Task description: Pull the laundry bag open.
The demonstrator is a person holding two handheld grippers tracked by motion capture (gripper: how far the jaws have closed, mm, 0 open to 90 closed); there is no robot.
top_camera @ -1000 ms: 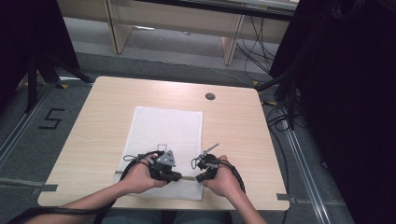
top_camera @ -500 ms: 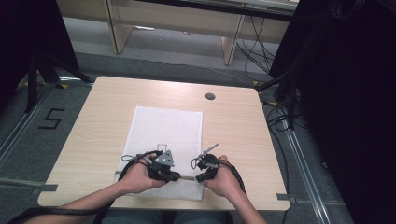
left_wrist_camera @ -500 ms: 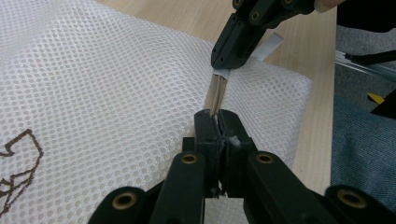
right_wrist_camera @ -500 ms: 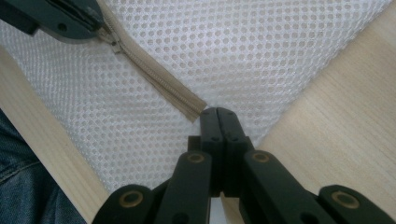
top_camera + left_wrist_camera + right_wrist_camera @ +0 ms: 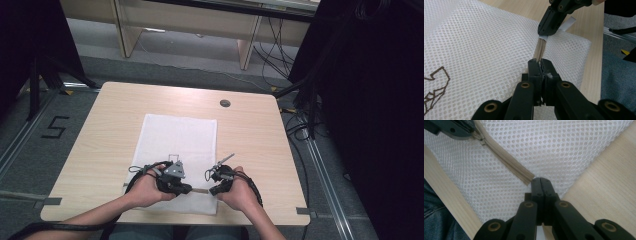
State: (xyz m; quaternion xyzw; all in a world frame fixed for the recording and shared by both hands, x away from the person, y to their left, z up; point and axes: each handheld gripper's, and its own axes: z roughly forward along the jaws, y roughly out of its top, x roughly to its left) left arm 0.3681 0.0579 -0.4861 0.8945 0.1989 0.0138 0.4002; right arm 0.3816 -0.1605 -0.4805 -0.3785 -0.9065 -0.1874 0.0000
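Wooden table [image 5: 110, 145] spreads wide around mesh bag [image 5: 175, 140].

Only readable thing is a big black "5" [image 5: 54, 128] marked on the grey floor [image 5: 30, 150] left of the desk [image 5: 115, 115] in the high view. The white mesh bag [image 5: 175, 135] has a small brown outline print [image 5: 435, 86] on it, but it's a drawing or logo, no letters I can make out.
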